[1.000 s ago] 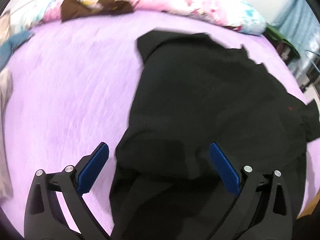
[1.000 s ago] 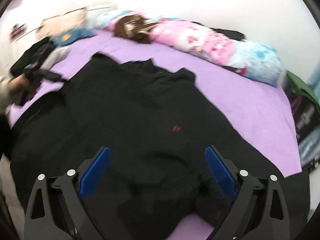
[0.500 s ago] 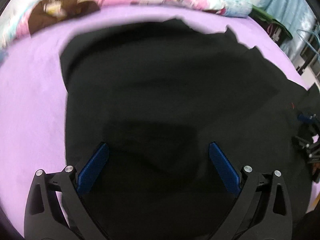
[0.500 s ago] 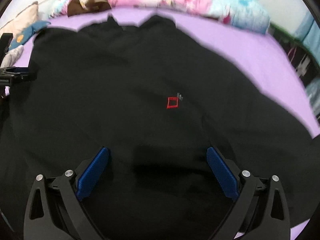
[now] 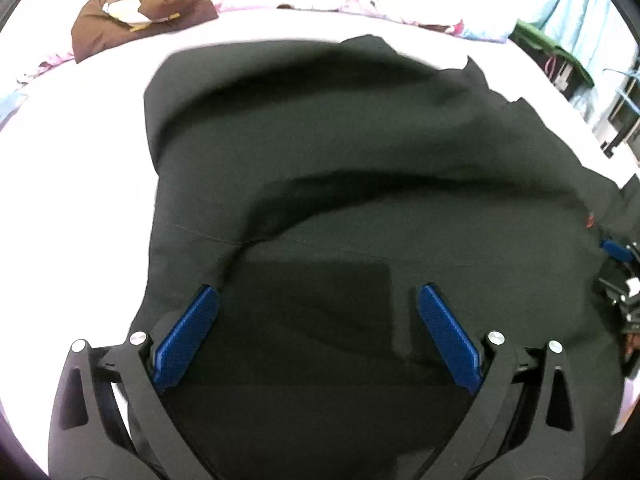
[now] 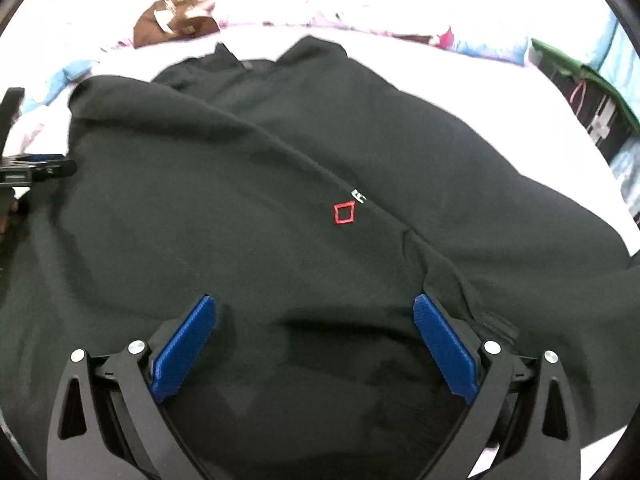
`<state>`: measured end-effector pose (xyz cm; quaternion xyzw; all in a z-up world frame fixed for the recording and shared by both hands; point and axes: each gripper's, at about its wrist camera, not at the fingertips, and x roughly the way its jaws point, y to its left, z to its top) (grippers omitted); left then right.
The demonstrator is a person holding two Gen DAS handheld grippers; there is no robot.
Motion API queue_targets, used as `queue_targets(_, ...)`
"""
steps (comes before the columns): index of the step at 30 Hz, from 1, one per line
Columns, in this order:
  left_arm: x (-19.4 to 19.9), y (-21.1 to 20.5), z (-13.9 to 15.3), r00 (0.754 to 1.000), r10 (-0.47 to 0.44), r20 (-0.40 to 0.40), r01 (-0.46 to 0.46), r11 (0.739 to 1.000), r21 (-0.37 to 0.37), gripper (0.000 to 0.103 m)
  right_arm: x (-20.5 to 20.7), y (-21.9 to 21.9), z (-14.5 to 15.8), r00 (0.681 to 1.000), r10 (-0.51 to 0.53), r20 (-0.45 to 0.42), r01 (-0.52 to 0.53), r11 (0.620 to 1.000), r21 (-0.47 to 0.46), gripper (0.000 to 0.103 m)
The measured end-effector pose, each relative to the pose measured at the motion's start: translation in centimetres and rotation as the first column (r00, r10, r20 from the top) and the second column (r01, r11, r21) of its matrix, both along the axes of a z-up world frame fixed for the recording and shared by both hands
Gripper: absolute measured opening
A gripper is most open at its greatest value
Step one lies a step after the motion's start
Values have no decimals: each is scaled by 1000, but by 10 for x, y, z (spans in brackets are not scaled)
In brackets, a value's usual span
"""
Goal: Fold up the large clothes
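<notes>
Both sets of jaws spread wide, gripping nothing. Left gripper (image 5: 318, 300) low over the black garment (image 5: 360, 160), blue pads (image 5: 186, 338) splayed to either side of dark cloth, the left pad just beside the garment's left edge. Right gripper (image 6: 314, 310) likewise low over the same garment (image 6: 240, 200), blue pads (image 6: 444, 346) wide apart above a rumpled patch near the hem.

Garment laid out across the pale bed cover (image 5: 72, 160), overexposed to near white in both views. Filled most of each frame. Collar end away from the cameras, near the floral bedding (image 5: 360, 4) along the far side of the bed. Long diagonal seam running from the collar area down toward the right pad in the right wrist view, with a small red square logo (image 6: 344, 214) just left of it and a tiny white mark touching the seam above the logo. Curved fold and a stitched seam across the cloth in the left wrist view, above the left pad.

Brown printed cushion (image 5: 136, 8) on the far bedding, well apart from the garment. Green-topped storage (image 6: 592, 96) off the right side of the bed.

Each gripper visible at the edge of the other's view: the right one at the far right of the left view (image 5: 622, 276), the left one at the far left of the right view (image 6: 32, 168), both at the garment's borders.
</notes>
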<state>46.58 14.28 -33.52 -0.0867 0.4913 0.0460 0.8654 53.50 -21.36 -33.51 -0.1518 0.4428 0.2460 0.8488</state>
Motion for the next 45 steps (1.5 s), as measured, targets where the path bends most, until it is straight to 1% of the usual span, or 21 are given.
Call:
queue_targets(4, -9, -21, 24, 999, -34, 24, 34, 999, 11, 97, -22, -21, 22, 1000, -5, 12, 4, 998, 62, 97)
queue_targets(7, -13, -47, 40, 996, -66, 53, 66, 998, -4, 97, -35, -49, 36, 999, -33, 23, 31, 996, 85, 97)
queue_targets(8, -7, -66, 43, 996, -75, 56, 76, 997, -14, 97, -39, -62, 40, 998, -50, 33, 47, 995, 85, 97)
queue_targets(12, 10, -119, 47, 989, -134, 67, 137, 989, -50, 97, -44, -122, 49, 993, -102, 57, 98, 993, 70, 97)
queue_targets(14, 19, -147, 45, 984, -167, 65, 171, 983, -69, 97, -44, -143, 51, 989, -129, 65, 125, 990, 59, 97)
queue_targets(17, 28, -190, 43, 973, -220, 73, 226, 970, -87, 97, -43, -184, 55, 979, -193, 63, 188, 980, 70, 97)
queue_targets(22, 48, -256, 34, 962, -261, 78, 271, 946, -179, 97, -40, -248, 63, 954, -293, 66, 285, 952, 113, 97)
queue_targets(25, 63, -301, 29, 952, -291, 95, 305, 919, -250, 97, -34, -287, 68, 931, -360, 58, 348, 925, 156, 97)
queue_targets(28, 76, -337, 22, 945, -312, 102, 328, 901, -283, 97, -29, -323, 70, 903, -428, 42, 412, 889, 200, 97)
queue_targets(30, 83, -356, 15, 940, -324, 105, 341, 895, -289, 97, -26, -347, 70, 883, -469, 29, 451, 863, 227, 97)
queue_targets(32, 90, -370, 5, 938, -332, 101, 347, 891, -291, 97, -22, -374, 72, 858, -513, 11, 492, 828, 271, 97)
queue_targets(34, 96, -377, -13, 946, -319, 67, 324, 902, -284, 97, -17, -401, 74, 828, -561, -11, 533, 781, 326, 97)
queue_targets(35, 97, -378, -17, 948, -311, 70, 318, 905, -281, 97, -13, -417, 76, 808, -589, -30, 558, 748, 360, 97)
queue_targets(36, 96, -379, -21, 947, -306, 94, 320, 908, -272, 97, -11, -428, 77, 793, -608, -44, 575, 722, 384, 97)
queue_targets(37, 95, -382, -24, 945, -310, 107, 327, 911, -252, 97, -8, -446, 78, 766, -639, -69, 602, 677, 424, 97)
queue_targets(39, 95, -389, -29, 941, -324, 102, 338, 918, -205, 97, -2, -475, 77, 704, -699, -124, 658, 577, 484, 97)
queue_targets(41, 95, -392, -30, 940, -327, 97, 340, 923, -179, 97, 7, -507, 71, 630, -749, -202, 715, 459, 528, 97)
queue_targets(42, 96, -392, -30, 942, -323, 94, 335, 925, -180, 97, 11, -521, 66, 592, -767, -248, 740, 395, 545, 97)
queue_targets(43, 96, -391, -30, 943, -318, 94, 331, 925, -186, 97, 15, -530, 61, 566, -774, -285, 755, 348, 556, 97)
queue_targets(44, 97, -391, -30, 945, -312, 93, 325, 926, -191, 97, 19, -543, 54, 536, -772, -342, 769, 278, 576, 97)
queue_targets(45, 98, -391, -30, 945, -312, 92, 325, 927, -187, 97, 22, -549, 50, 524, -769, -367, 771, 245, 588, 97)
